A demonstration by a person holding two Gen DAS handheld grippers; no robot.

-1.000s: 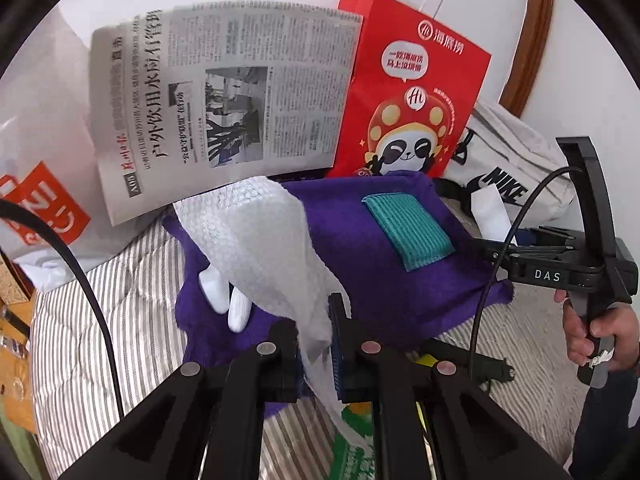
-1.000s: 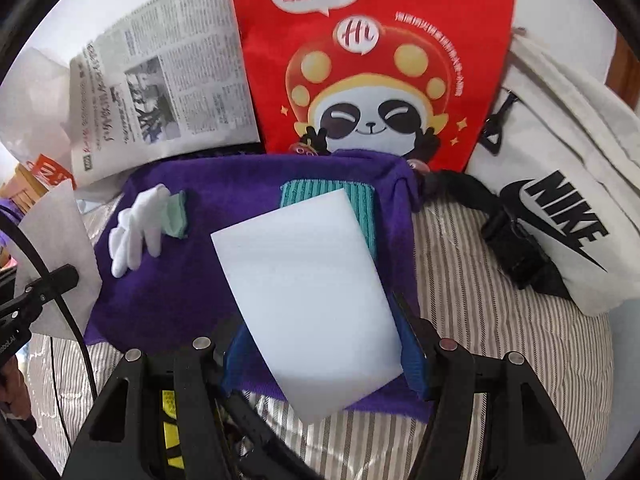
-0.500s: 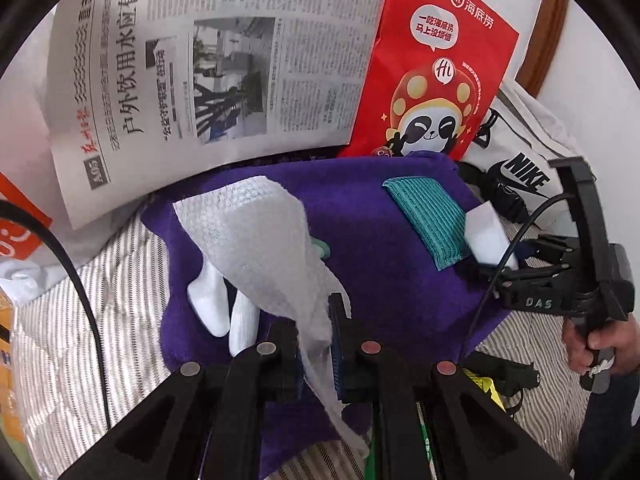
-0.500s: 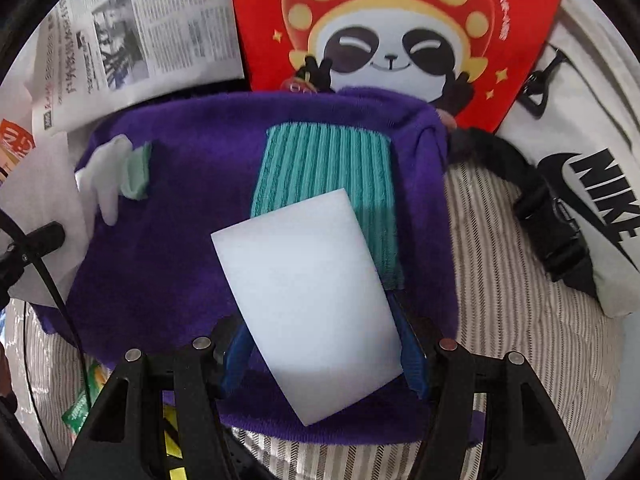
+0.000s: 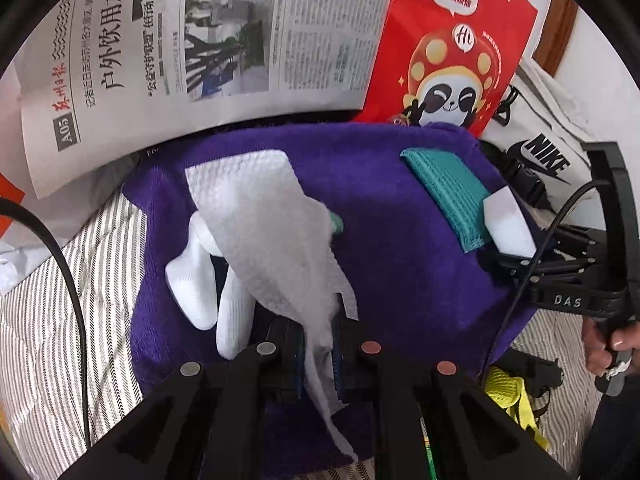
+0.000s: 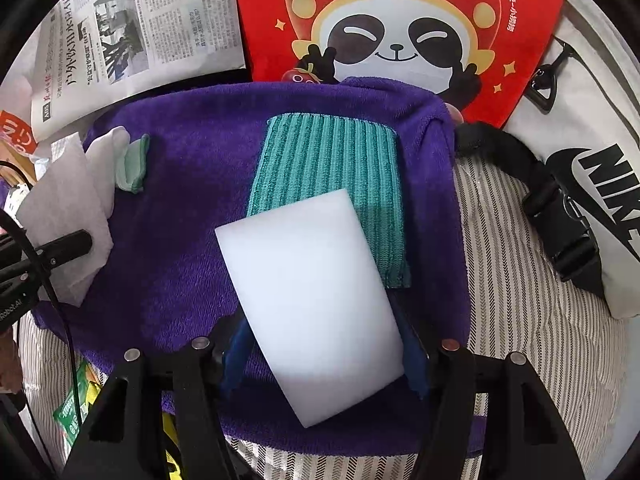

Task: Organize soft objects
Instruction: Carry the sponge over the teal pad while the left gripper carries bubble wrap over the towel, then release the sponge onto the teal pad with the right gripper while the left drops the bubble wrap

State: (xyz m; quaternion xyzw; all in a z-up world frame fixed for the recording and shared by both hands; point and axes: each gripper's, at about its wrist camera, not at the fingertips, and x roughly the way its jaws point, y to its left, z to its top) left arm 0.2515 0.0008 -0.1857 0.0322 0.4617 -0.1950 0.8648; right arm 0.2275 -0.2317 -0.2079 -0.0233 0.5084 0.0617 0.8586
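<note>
Right wrist view: right hand-held gripper [image 6: 324, 360] grips a sponge [image 6: 312, 304] above the towel's [image 6: 192, 184] near edge; left hand-held gripper [image 5: 318, 356] pinches a wipe [image 5: 272, 236], seemingly unplaced.

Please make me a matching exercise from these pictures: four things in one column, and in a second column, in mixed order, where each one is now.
Things:
1. white sponge block
2. embossed white sheet
3. teal ribbed cloth
4. white socks

Places:
A. flat on the purple towel, right part
B. between the right gripper fingers
C. on the towel, partly under the sheet
D. pinched in the left gripper

Pairs: 1-B, 2-D, 3-A, 4-C
</note>
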